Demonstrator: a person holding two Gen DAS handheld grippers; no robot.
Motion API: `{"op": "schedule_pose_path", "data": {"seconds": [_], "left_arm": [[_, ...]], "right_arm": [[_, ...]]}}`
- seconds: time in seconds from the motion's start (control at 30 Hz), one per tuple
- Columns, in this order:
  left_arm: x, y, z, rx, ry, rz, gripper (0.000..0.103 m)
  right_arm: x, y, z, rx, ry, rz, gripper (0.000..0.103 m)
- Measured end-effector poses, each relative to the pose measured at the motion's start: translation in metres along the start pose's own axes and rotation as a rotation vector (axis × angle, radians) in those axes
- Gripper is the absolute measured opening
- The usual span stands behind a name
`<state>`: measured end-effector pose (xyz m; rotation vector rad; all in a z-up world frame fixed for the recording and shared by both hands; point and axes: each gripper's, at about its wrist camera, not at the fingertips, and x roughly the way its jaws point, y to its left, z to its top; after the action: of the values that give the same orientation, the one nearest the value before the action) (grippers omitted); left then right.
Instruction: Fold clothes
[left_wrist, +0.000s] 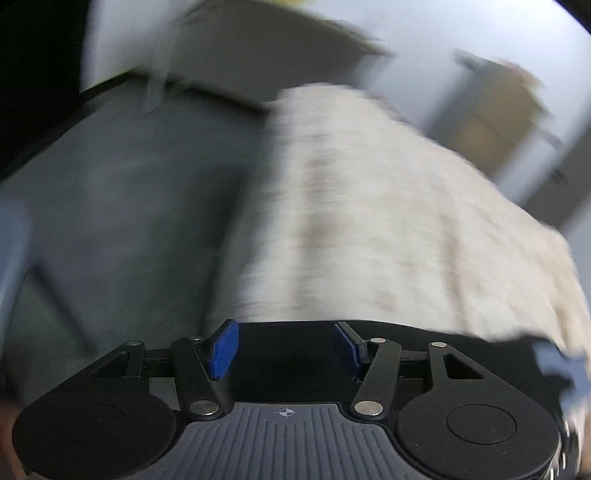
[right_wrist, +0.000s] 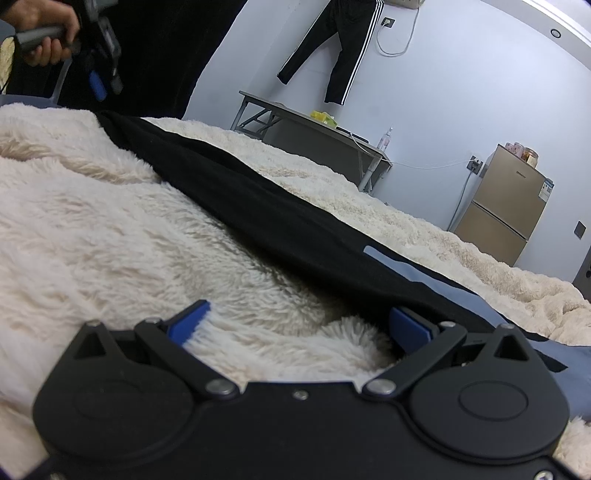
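Lying across the fleece blanket (right_wrist: 92, 221), the black garment (right_wrist: 236, 192) seemingly touches neither spread tool (right_wrist: 299, 325).

Both grippers are black, with silver pivot screws and blue-padded fingers (right_wrist: 190, 319).

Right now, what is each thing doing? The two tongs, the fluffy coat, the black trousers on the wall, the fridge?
Left tongs: open, nothing between the pads.
Right tongs: open wide, fluffy pile lying between the pads.
Fluffy cream coat: spread out flat, fleece side up, black lining showing.
Black trousers: hanging on the wall, legs apart.
Fridge: both doors closed.
Folding table: standing, with small things on top.
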<state>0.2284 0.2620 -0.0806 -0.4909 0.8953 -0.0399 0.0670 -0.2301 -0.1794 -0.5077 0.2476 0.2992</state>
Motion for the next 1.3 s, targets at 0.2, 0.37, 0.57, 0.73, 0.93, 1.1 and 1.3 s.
{"op": "schedule_pose_path", "data": {"seconds": [0.2, 0.37, 0.57, 0.73, 0.93, 1.1, 1.3], "left_arm": [[0.025, 0.028, -0.012, -0.165, 0.009, -0.113, 0.005], [-0.034, -0.016, 0.006, 0.0, -0.129, -0.244, 0.002], [-0.119, -0.081, 0.035, 0.109, -0.305, -0.369, 0.001], [-0.159, -0.097, 0.044, 0.129, -0.342, -0.293, 0.001], [-0.113, -0.036, 0.023, 0.023, -0.188, -0.067, 0.001], [-0.089, 0.033, -0.003, -0.132, -0.071, 0.059, 0.003], [-0.102, 0.041, -0.026, -0.253, -0.191, -0.031, 0.015]], "right_arm": [[0.0, 0.0, -0.001, 0.0, -0.002, 0.0, 0.103], [0.0, 0.0, -0.001, -0.001, -0.005, -0.001, 0.103], [0.0, 0.0, 0.0, -0.003, -0.004, -0.001, 0.103], [0.0, 0.0, 0.001, -0.005, -0.003, -0.001, 0.103], [0.001, 0.001, 0.001, -0.005, -0.003, -0.002, 0.103], [0.002, 0.001, 0.001, -0.005, -0.004, -0.002, 0.103], [0.001, -0.001, 0.0, -0.005, -0.007, -0.001, 0.103]]}}
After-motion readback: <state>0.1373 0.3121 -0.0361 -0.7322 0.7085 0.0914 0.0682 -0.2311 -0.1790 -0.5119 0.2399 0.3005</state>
